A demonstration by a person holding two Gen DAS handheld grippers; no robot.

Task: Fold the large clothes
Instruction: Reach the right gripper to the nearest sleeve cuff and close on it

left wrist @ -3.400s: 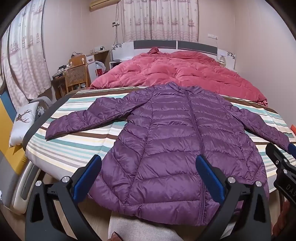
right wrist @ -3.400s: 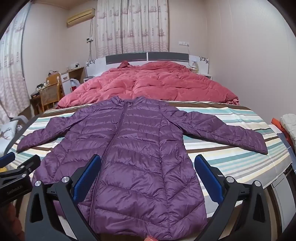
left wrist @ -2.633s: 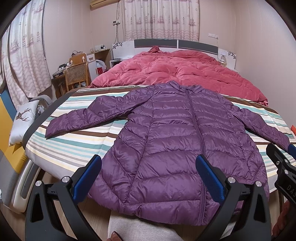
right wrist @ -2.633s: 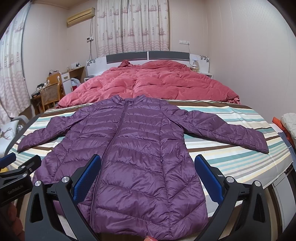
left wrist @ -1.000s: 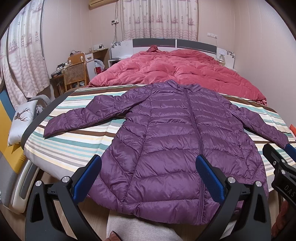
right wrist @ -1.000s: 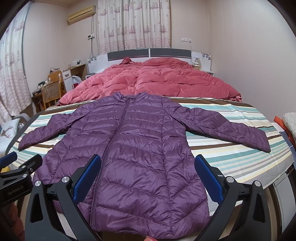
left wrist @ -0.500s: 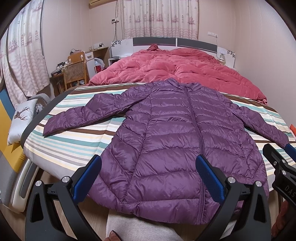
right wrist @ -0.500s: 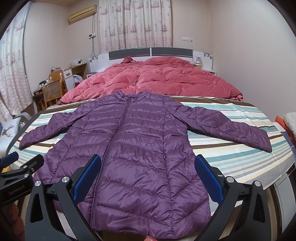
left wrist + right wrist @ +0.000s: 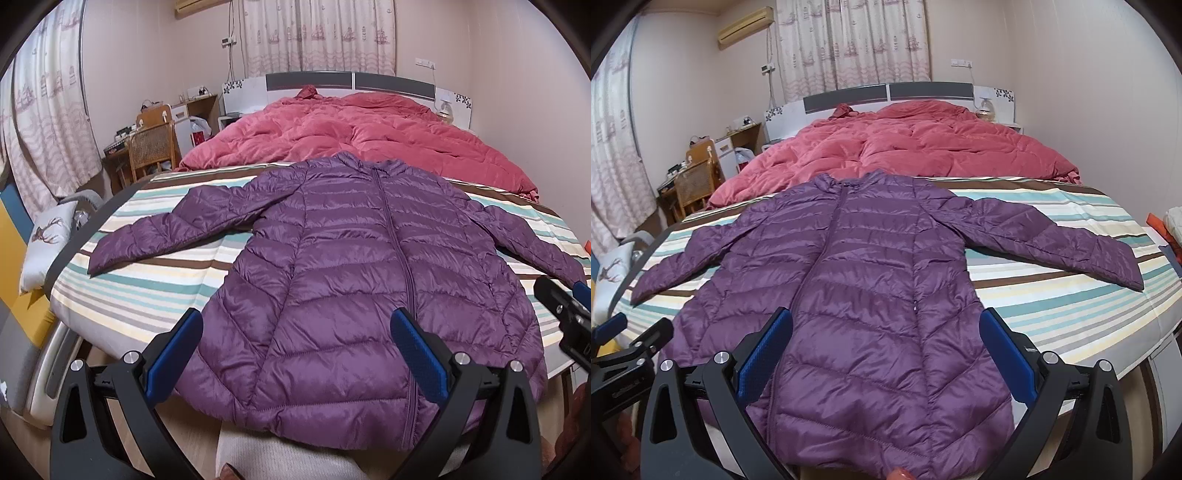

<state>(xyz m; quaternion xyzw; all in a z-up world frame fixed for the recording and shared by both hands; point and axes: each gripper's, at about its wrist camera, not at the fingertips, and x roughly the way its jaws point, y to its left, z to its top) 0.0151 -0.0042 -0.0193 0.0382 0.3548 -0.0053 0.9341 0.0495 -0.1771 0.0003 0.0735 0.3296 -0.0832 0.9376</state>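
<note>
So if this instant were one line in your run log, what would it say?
stage: before first fold | purple jacket: flat, zipped, sleeves spread on striped sheet | left gripper: open, hovering at hem | right gripper: open, hovering at hem

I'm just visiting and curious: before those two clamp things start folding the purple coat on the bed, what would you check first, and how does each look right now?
1. Purple coat lies flat, front up: ok.
2. Zipper closed: looks ok.
3. Both sleeves spread out on the striped sheet, left sleeve and right sleeve: ok.
4. Left hand-held gripper open and holding nothing: ok.
5. Right hand-held gripper open and holding nothing: ok.
6. Hem fully on the bed: not ok, it hangs over the near edge.
</note>
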